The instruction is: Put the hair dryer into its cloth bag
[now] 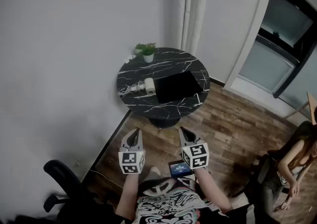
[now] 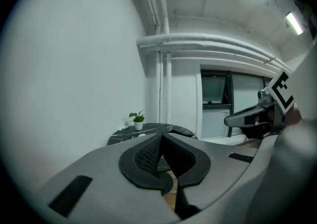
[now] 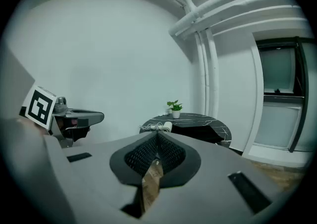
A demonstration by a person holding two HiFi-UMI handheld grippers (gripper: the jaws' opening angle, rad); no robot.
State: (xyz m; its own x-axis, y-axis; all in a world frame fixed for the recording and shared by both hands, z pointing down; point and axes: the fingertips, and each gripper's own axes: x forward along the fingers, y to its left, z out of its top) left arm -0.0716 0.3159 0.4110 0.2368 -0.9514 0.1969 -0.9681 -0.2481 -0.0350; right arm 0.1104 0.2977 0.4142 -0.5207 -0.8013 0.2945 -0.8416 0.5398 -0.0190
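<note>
Approach step, nothing grasped yet: left tongs (image 1: 133, 134) and right tongs (image 1: 186, 133) both shut and empty, side by side near the body, well apart from the round black desk (image 1: 171, 59) farther off. On the desk's left part, a white hair dryer (image 1: 149, 85), cord bunched at its left, beside the flat black cloth bag (image 1: 177, 86); long axis seemingly near-to-far, nozzle direction too small to tell. Next, probably: stepping closer and opening the tongs for dryer and bag mouth.
</note>
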